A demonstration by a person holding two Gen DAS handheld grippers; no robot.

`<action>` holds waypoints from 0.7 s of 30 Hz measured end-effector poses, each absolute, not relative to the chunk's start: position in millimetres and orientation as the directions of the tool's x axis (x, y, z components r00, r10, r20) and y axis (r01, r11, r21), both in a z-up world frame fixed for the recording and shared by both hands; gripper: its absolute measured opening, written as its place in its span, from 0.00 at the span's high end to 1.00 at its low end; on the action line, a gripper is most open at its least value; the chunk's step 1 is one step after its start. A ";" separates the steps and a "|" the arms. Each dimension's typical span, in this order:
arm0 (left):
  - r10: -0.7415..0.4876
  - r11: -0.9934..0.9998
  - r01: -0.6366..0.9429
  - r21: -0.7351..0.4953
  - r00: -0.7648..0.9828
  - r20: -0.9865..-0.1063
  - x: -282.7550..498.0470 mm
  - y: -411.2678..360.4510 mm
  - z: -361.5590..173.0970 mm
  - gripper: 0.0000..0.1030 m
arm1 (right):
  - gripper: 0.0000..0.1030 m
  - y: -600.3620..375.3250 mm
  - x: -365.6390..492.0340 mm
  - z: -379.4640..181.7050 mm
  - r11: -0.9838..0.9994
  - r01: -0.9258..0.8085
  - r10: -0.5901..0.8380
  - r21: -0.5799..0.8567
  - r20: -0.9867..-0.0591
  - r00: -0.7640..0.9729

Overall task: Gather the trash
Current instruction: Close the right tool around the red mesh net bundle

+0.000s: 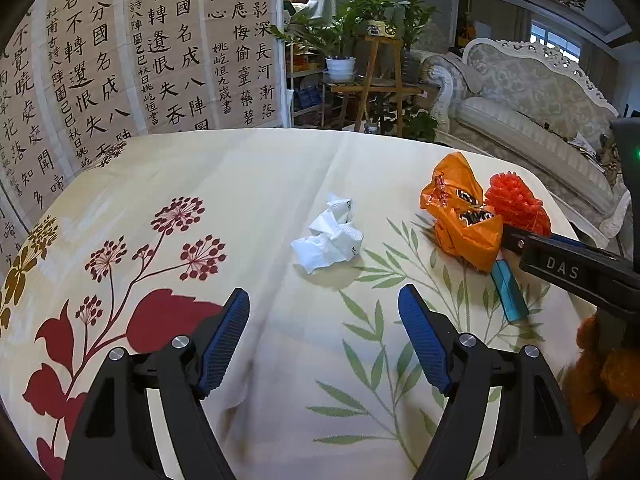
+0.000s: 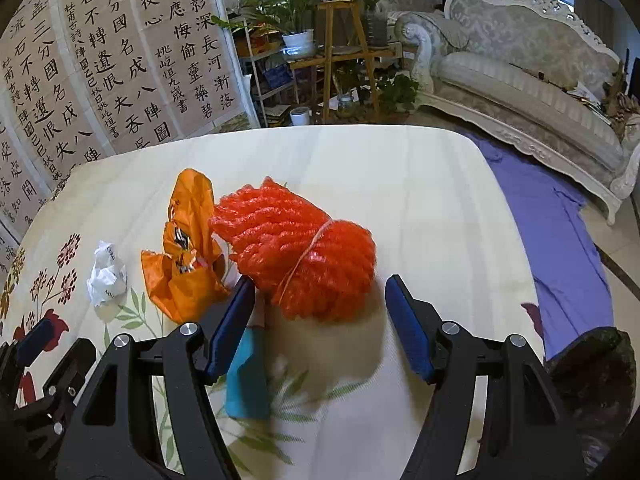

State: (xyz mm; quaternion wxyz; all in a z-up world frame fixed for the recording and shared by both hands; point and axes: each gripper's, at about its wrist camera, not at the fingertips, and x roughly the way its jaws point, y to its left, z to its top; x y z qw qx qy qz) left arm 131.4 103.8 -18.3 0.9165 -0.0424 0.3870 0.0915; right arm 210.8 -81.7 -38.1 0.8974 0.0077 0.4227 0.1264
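A crumpled white paper [image 1: 328,236] lies on the floral tablecloth [image 1: 248,184], just ahead of my open, empty left gripper [image 1: 323,312]. To its right lie an orange plastic wrapper [image 1: 460,216], a red foam net bundle [image 1: 516,200] and a teal packet [image 1: 508,292]. In the right wrist view my right gripper [image 2: 320,304] is open, its fingers either side of the near end of the red foam net bundle [image 2: 296,248], not gripping it. The orange wrapper [image 2: 188,256], white paper [image 2: 107,274] and teal packet [image 2: 246,380] lie to its left.
The right gripper's arm [image 1: 572,268] reaches in from the right in the left wrist view. A dark bag [image 2: 592,376] sits at the table's right edge. Beyond the table are a calligraphy screen [image 1: 120,60], plants [image 1: 352,32], a sofa [image 1: 532,92] and a purple cloth [image 2: 556,240] on the floor.
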 end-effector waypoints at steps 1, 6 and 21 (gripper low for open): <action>0.133 0.980 -0.198 -0.008 0.684 -0.717 132.4 103.3 -18.5 0.27 | 0.36 -81.4 211.9 -37.2 0.968 -0.222 0.230 0.115 -0.756 0.613; 0.127 0.981 -0.192 -0.008 0.681 -0.721 136.8 102.3 -20.1 0.27 | 0.30 -80.0 221.0 -35.3 0.968 -0.231 0.223 0.097 -0.757 0.615; 0.092 0.988 -0.154 -0.022 0.689 -0.719 147.4 88.0 -16.8 0.27 | 0.49 -91.0 218.8 -29.5 0.979 -0.200 0.158 0.031 -0.733 0.662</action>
